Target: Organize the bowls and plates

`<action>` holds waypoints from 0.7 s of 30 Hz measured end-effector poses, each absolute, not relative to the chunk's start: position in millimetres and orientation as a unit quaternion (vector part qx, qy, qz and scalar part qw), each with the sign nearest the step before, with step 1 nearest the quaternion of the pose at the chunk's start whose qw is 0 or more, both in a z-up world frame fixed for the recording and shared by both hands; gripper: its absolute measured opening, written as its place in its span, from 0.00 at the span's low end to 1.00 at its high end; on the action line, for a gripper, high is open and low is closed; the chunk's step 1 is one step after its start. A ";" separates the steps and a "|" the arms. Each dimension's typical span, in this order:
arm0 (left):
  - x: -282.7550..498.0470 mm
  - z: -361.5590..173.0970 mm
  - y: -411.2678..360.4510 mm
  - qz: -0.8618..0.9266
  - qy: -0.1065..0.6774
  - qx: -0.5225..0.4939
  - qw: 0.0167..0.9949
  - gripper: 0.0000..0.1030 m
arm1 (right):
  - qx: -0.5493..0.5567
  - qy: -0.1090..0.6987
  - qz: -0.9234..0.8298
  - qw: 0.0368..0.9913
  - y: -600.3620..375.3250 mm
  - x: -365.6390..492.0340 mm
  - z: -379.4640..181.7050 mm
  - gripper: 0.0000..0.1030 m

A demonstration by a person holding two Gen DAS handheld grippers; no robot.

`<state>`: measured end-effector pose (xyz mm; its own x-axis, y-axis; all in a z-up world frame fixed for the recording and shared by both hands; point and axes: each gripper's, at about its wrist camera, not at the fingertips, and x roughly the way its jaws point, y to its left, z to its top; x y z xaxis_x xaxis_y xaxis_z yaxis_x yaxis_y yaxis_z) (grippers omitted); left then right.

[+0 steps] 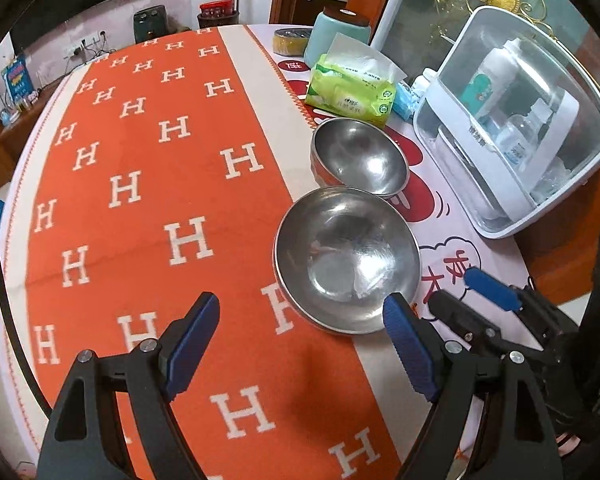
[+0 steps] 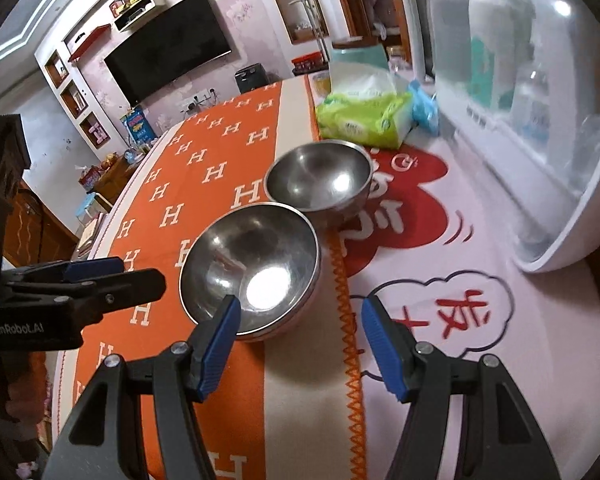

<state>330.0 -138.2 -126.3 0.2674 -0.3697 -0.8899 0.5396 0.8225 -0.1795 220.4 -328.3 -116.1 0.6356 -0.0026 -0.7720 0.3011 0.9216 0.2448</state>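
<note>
Right at the near edge, the left gripper [image 1: 300,316] hangs with its blue-padded jaws spread wide over the orange cloth [image 1: 148,200], nothing between them, its right pad just at the rim of the near steel bowl [image 1: 346,264] without gripping it. The right gripper [image 2: 298,320] is beside it, jaws parted a little less, also empty, its left pad overlapping the same bowl's near rim in its own view; whether it touches I cannot tell. Both tongs tilt down toward that bowl, so my read is that a pick-up of it is being lined up, perhaps to nest it with its partner. The near bowl sits upright where the orange H-patterned cloth meets its cream border. Just behind it, rims touching or nearly so, stands the smaller steel bowl [image 1: 360,156], also upright and empty, on the white cloth with red cartoon print [image 2: 440,240]. They are set close together, which should make stacking a short move. No plates that I can see. Farther back lies a green tissue pack [image 1: 352,88], then a pale teal canister [image 1: 338,36]; on the right a white storage box with a clear lid [image 1: 516,120] holds bottles. Beyond the round table, a wall-mounted television [image 2: 168,60], pink walls and shelving.
</note>
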 end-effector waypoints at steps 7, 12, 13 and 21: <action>343.1 -156.4 -144.2 -0.279 0.541 0.075 0.790 0.80 | 0.198 0.420 -0.079 0.882 -331.6 226.9 -137.5 0.61; 348.3 -173.0 -147.2 -0.278 0.551 0.071 0.784 0.75 | 0.201 0.421 -0.079 0.881 -332.6 230.2 -146.8 0.61; 349.0 -175.8 -147.0 -0.278 0.552 0.068 0.783 0.72 | 0.204 0.419 -0.077 0.882 -333.3 230.4 -147.8 0.61; 356.8 -197.3 -142.9 -0.271 0.582 0.038 0.766 0.52 | 0.239 0.420 -0.073 0.873 -341.4 233.2 -157.6 0.51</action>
<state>356.8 -142.9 -197.3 0.1751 -0.3718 -0.9116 0.4596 0.8497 -0.2583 233.2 -341.4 -157.6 0.6364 0.0732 -0.7679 0.3278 0.8755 0.3551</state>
